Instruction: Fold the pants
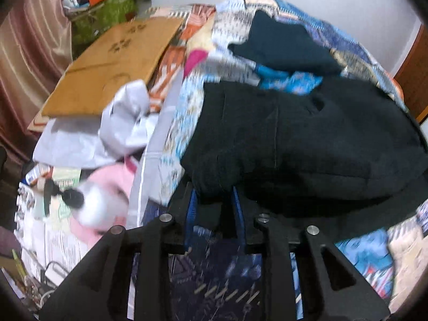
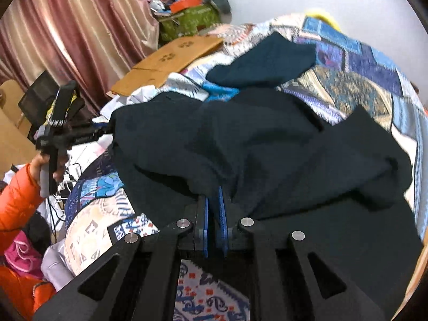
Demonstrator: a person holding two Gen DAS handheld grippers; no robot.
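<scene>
Right gripper (image 2: 213, 203): blue-padded jaws nearly together, pinching a bunched edge of the dark pants (image 2: 267, 144). Left gripper (image 1: 215, 198): jaws set wider, the pants' near edge (image 1: 294, 139) draped over the tips; whether they clamp the cloth cannot be told. Pants lie rumpled across the patchwork quilt (image 2: 355, 61) on the bed. Beyond them, a second dark garment (image 1: 283, 45). Left of that, flattened cardboard (image 1: 115, 64), grey cloth (image 1: 117, 125). Farthest: green box (image 2: 190, 18), pink curtain (image 2: 80, 26).
</scene>
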